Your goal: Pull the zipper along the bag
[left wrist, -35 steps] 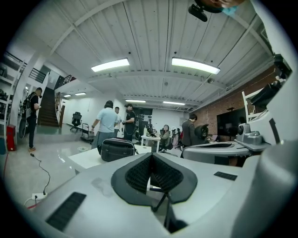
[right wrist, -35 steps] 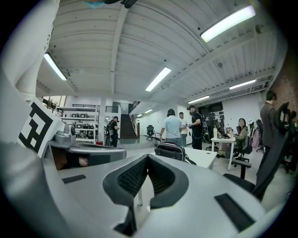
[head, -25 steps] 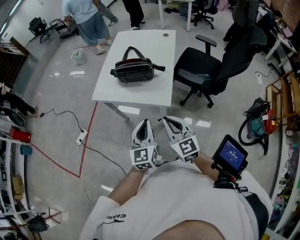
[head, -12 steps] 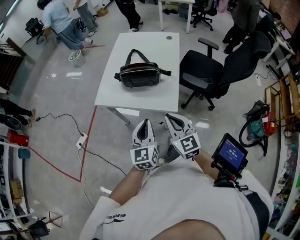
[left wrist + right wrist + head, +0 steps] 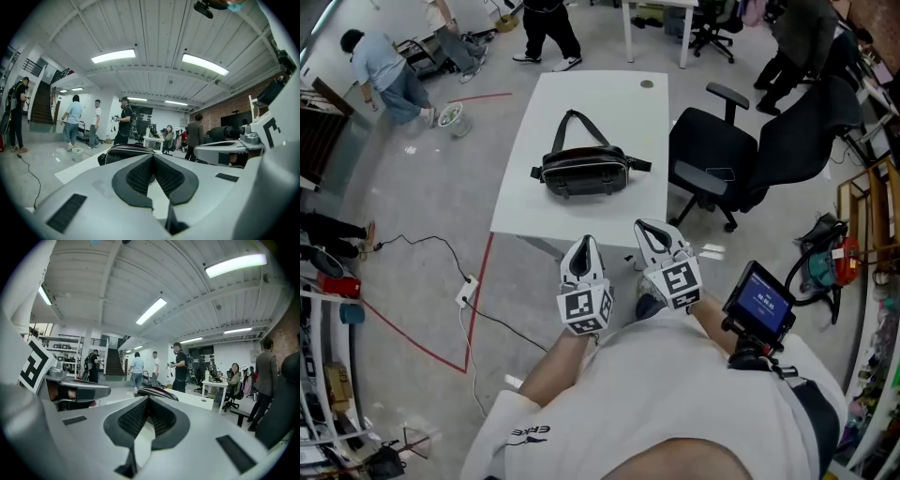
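A black bag (image 5: pixel 584 172) with a carry strap lies in the middle of the white table (image 5: pixel 609 103) in the head view. Both grippers hover close to my body, short of the table's near edge and well apart from the bag. My left gripper (image 5: pixel 584 244) has its jaws together with nothing between them. My right gripper (image 5: pixel 646 228) stands beside it, also shut and empty. The bag (image 5: pixel 123 152) shows beyond the jaws in the left gripper view, and the bag (image 5: pixel 157 392) peeks over them in the right gripper view. I cannot make out the zipper.
A black office chair (image 5: pixel 712 155) stands at the table's right side. A red tape line (image 5: pixel 473 291) and a cable with a power strip (image 5: pixel 465 292) cross the floor at the left. Several people (image 5: pixel 389 70) stand behind the table. A small screen (image 5: pixel 759 305) sits by my right arm.
The table and bag have drawn nearer in the head view. Both grippers keep their pose, shut. The people at the back have shifted left.
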{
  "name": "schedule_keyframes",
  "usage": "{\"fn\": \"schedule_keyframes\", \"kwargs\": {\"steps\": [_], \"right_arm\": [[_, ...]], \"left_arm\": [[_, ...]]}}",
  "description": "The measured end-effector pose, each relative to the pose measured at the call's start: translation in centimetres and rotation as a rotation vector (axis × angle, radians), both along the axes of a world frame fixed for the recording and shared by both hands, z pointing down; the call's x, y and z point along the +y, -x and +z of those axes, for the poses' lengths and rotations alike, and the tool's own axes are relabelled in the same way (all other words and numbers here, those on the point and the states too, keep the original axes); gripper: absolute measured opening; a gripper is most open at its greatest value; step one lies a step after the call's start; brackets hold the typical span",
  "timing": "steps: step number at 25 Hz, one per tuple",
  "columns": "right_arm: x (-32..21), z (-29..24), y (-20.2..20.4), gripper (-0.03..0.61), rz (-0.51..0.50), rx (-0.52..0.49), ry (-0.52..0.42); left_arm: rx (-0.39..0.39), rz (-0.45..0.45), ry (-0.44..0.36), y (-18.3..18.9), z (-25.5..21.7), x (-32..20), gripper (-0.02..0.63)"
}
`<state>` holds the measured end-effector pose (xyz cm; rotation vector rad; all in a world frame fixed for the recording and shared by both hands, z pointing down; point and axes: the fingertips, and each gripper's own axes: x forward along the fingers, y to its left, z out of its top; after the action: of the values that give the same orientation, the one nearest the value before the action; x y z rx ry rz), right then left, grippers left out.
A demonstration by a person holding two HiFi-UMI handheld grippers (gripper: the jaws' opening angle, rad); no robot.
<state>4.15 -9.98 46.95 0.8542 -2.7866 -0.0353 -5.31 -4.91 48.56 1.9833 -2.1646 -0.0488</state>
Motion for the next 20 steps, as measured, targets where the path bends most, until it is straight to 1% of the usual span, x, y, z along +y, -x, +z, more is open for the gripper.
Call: {"fn": "schedule_keyframes", "kwargs": {"steps": [6, 12, 16, 20], "right_arm": [[-6.5, 1.4, 0.3, 0.005, 0.029, 0.017, 0.014], [-11.7, 2.8, 1.1, 0.005, 0.029, 0.037, 0.030], [-14.7, 4.7, 1.4, 0.004, 0.021, 0.077, 0.032], [-17.3, 7.6, 1.4, 0.005, 0.004, 0.136, 0.047]], "left_arm": [[-0.010, -0.021, 0.032, 1.8, 1.0, -5.0, 0.003], [-0.011, -0.053, 0.075, 3.4, 2.0, -9.0, 0.003], [-0.015, -0.080, 0.103, 4.2, 2.7, -11.1, 0.003], [-0.025, -0.112, 0.135, 4.9, 3.5, -12.6, 0.003]]}}
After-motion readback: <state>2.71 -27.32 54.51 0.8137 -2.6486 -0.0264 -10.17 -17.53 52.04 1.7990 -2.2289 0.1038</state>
